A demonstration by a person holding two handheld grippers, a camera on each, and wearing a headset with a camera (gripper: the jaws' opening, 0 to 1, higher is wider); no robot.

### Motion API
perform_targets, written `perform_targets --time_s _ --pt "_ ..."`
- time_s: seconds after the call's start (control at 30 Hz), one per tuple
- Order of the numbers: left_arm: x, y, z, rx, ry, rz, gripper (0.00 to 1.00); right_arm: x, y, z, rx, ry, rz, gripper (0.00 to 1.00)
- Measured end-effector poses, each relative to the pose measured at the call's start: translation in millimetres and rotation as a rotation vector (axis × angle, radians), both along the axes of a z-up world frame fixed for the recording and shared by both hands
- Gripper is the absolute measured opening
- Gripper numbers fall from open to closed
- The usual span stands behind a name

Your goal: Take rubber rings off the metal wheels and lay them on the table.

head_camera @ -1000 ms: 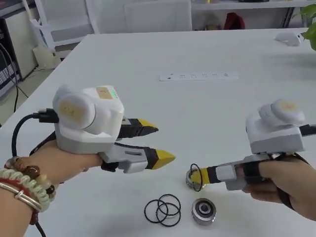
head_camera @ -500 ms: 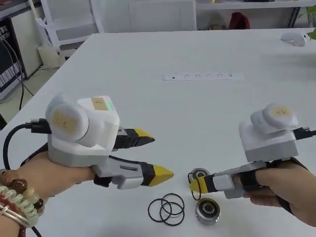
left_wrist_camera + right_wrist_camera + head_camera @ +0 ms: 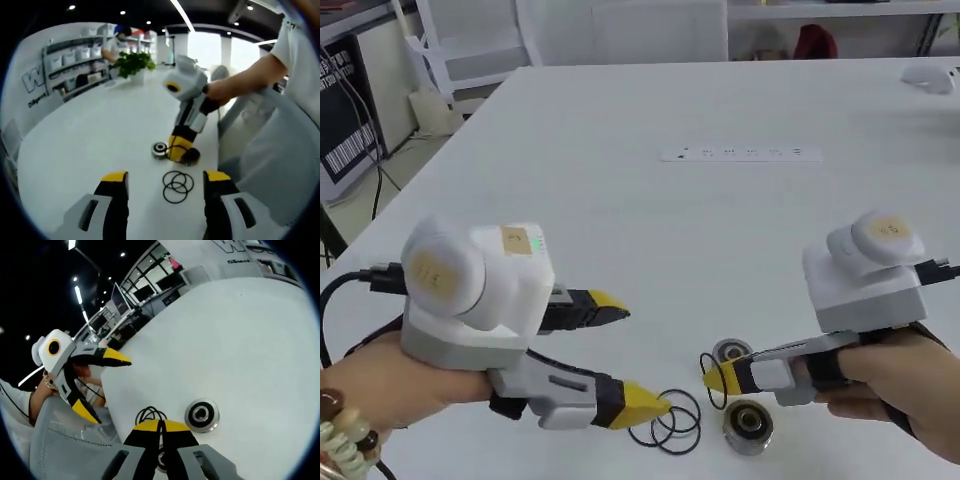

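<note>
My right gripper (image 3: 712, 375) is shut on a thin black rubber ring (image 3: 717, 405) that hangs round its yellow tips, just above the table. A metal wheel (image 3: 731, 351) lies right behind those tips, and a second wheel (image 3: 748, 422) lies in front of them. Three loose black rings (image 3: 670, 420) lie overlapped on the table left of the second wheel. My left gripper (image 3: 628, 355) is open, with its lower tip over the ring pile. The left gripper view has the rings (image 3: 176, 185) between my open jaws. The right gripper view has a wheel (image 3: 201, 415) and the ring pile (image 3: 150, 414).
A white power strip (image 3: 740, 154) lies flat farther back on the white table (image 3: 620, 180). White chairs and shelves stand beyond the far edge. The table's near edge runs close under both hands.
The right gripper has drawn back a little from the rear wheel with the ring in its tips. The left gripper has dropped lower, toward the ring pile.
</note>
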State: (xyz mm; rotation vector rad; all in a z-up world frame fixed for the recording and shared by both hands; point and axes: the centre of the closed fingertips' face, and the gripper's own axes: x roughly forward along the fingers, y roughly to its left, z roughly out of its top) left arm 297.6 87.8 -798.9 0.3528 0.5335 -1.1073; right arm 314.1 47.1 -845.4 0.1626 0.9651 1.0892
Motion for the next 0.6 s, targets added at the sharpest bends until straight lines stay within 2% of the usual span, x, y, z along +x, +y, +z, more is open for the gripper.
perform_targets --time_s 0.13,0.3,0.6 --pt "-10.4 6.8 -0.7 -0.012 0.014 -0.005 0.68 -0.4 0.9 -0.3 -0.003 -0.011 0.016 0.0" --pt "-14.4 21.9 1.7 -0.05 0.029 0.061 0.73 -2.5 3.2 -1.2 -0.007 -0.021 0.029 0.0" --pt "-26.0 46.5 -5.6 -0.037 0.045 0.143 0.75 -7.0 6.2 -1.7 -0.012 -0.034 0.06 0.0"
